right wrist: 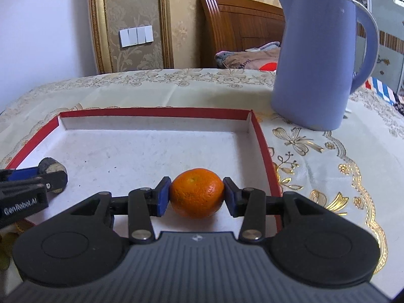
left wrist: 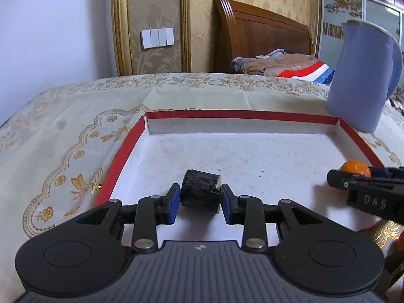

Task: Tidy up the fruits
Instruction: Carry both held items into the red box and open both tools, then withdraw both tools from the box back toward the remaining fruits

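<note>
The left gripper (left wrist: 200, 197) sits low in the red tray (left wrist: 240, 114) with a dark, stubby fruit piece (left wrist: 200, 192) right between its blue pads (left wrist: 173, 203). The piece lies on its side, its long way running straight across from pad to pad. I think the pads are just letting go: a thin gap shows on the right side, and the piece rests on the tray floor.

The right gripper (right wrist: 197, 197) has the orange (right wrist: 197, 193) right between its pads, resting on the tray floor. The pads sit against its sides, though loosely, I think.

A blue jug (right wrist: 315, 70) stands on the counter (right wrist: 341, 151), far ahead and to the right.
</note>
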### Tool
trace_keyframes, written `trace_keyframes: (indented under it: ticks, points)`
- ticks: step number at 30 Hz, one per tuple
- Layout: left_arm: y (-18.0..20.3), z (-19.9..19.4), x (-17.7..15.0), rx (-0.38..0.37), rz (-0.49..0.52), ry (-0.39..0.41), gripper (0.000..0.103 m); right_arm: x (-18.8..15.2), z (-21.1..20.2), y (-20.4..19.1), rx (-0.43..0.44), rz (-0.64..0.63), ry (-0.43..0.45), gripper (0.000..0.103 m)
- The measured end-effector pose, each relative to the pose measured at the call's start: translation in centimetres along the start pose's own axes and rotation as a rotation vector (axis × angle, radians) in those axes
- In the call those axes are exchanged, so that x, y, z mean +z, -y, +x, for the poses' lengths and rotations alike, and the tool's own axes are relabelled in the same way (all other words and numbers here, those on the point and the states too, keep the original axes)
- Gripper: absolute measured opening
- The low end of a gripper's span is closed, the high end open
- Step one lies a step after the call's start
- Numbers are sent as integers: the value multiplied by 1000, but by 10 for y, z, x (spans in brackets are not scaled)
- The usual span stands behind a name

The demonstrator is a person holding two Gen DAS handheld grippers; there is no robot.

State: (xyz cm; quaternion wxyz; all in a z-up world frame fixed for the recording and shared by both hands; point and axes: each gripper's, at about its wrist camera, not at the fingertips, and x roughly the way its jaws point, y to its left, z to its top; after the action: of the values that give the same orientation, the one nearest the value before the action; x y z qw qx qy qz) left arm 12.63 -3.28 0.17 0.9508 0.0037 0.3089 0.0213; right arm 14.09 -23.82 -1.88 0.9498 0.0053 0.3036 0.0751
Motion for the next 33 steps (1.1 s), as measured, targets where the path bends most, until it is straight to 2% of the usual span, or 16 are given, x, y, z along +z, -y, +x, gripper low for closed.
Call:
trace_keyframes:
  ticks: [2,4,6,7,13,24,27,33]
  points:
    - [1,-1,0,3,1,11,45,0,-4,0,-19,-4,29,68]
    - [1,-5,0,5,-2,37,53,-1,-9,-2,-32,-17,63,76]
    - [1,-8,1,10,-7,58,69,-1,-12,-5,-37,-33,78,76]
    - [1,-9,1,12,-9,67,70,-1,-13,-6,-38,-39,79,76]
    - [-6,-9,1,11,-48,66,70,-3,-13,-7,-48,-47,78,76]
    - [-11,-24,-8,-2,-47,108,71,-11,-27,4,-48,7,118,92]
    - [-13,-29,-11,-8,-57,116,78,-13,-29,4,-52,8,122,94]
    - [-15,-27,-13,-5,-61,108,78,-16,-32,5,-51,9,124,96]
